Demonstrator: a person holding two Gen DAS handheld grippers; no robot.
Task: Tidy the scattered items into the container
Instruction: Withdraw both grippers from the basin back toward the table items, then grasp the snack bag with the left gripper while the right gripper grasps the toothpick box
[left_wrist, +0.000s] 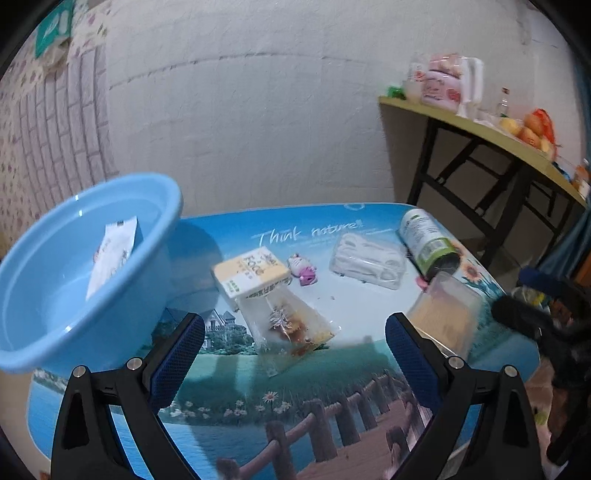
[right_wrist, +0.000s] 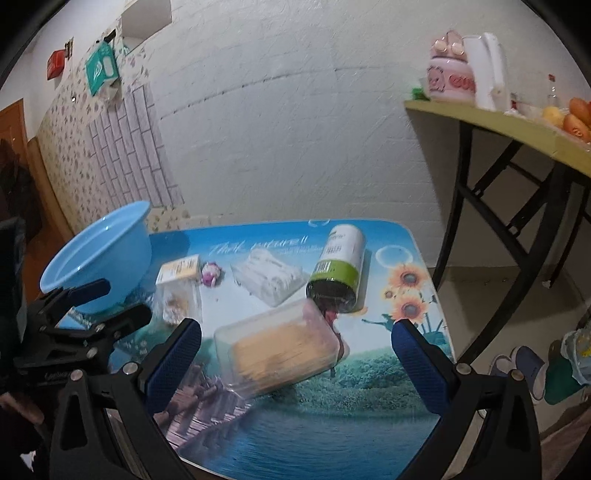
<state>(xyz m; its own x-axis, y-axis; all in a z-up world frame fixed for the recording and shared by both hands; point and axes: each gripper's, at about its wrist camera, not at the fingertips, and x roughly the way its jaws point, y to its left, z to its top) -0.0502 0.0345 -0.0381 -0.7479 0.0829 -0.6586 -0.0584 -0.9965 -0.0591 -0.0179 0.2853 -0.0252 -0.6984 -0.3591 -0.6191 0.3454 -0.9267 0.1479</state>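
Printed table (left_wrist: 369, 306) | both hand-held grippers spread, empty | left view only: packet (left_wrist: 110, 254) inside basin (left_wrist: 44, 354)

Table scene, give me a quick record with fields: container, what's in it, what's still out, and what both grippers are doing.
container: blue basin, at the left end of the table
in container: one white packet
still out: yellow box, clear snack bag, pink figurine, clear tray, green-label can on its side, clear lidded box
left gripper: open, empty, above the snack bag
right gripper: open, empty, lidded box between its fingers in view
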